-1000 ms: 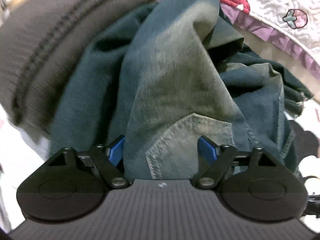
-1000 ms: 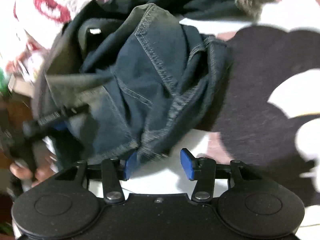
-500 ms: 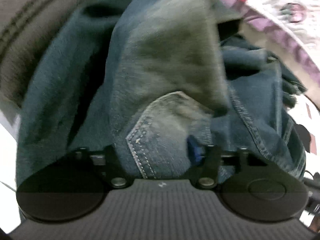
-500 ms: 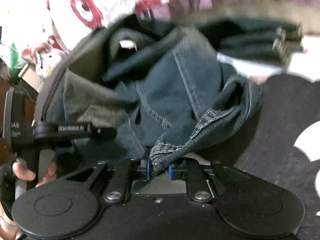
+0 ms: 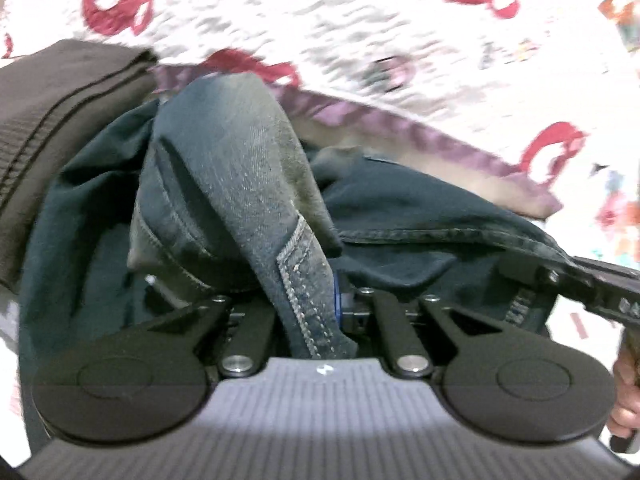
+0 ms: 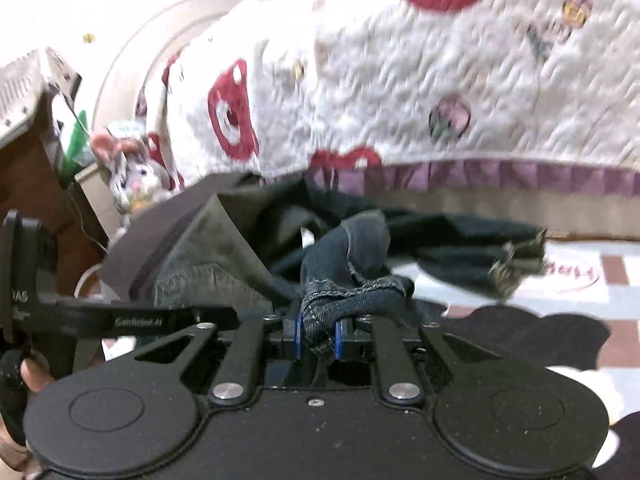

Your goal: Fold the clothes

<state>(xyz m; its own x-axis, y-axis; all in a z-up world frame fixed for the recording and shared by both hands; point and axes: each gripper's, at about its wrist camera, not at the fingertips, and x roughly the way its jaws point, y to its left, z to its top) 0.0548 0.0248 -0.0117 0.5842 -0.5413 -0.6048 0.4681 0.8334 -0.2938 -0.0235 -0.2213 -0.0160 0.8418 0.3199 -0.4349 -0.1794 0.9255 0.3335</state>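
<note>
The jeans point(image 5: 248, 184) are bunched up on the bed, half off the sheet, right in front of the white quilt point(image 6: 420, 80) with the red bears and beside a folded brown sweater point(image 5: 60, 92). Both grippers have a piece of them.

What I'd worry about: the two grips look really close together on a crumpled heap (I can't tell which part of the jeans is which), so lifting might just raise a twisted lump instead of spreading the waistband. The denim is heavy too, so a thin pinch on a seam could slip. It could also snag the dark garment point(image 6: 460, 236) lying under and behind it and drag that along.

The left gripper point(image 5: 316, 312) is clamped tight on a stitched pocket edge, jaws almost fully together. The right gripper point(image 6: 316, 338) has its blue pads squeezed on a thick wad of hem, so they stand a bit apart.
</note>
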